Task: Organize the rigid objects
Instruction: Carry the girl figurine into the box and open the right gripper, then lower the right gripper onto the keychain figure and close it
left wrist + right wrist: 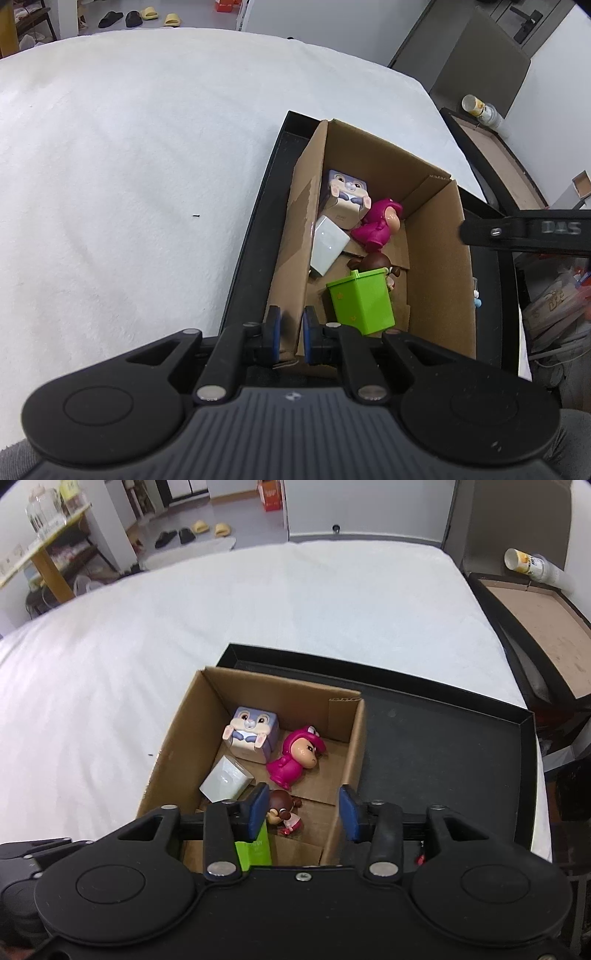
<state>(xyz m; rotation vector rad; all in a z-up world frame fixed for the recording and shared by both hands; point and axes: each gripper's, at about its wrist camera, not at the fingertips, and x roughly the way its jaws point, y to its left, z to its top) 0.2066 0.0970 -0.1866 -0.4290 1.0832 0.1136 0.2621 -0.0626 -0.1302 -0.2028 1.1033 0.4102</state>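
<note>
A brown cardboard box (439, 258) (173, 746) stands in a black tray (258, 236) (443, 746) on the white bed. Inside lie a purple bunny cube (345, 190) (251, 731), a pink figurine (376, 227) (295, 760), a white block (327, 243) (225, 781), a brown-haired doll (373, 262) (282, 810) and a green toy bin (364, 301) (255, 851). My left gripper (291, 332) is shut on the box's near-left wall. My right gripper (303, 812) is open above the box, empty; it also shows in the left wrist view (517, 230).
The white bedsheet (129, 166) (110, 657) spreads left and beyond. A second black tray with a brown inside (535, 602) and a lying bottle (532, 566) sit at the right. Slippers (210, 528) lie on the floor beyond the bed.
</note>
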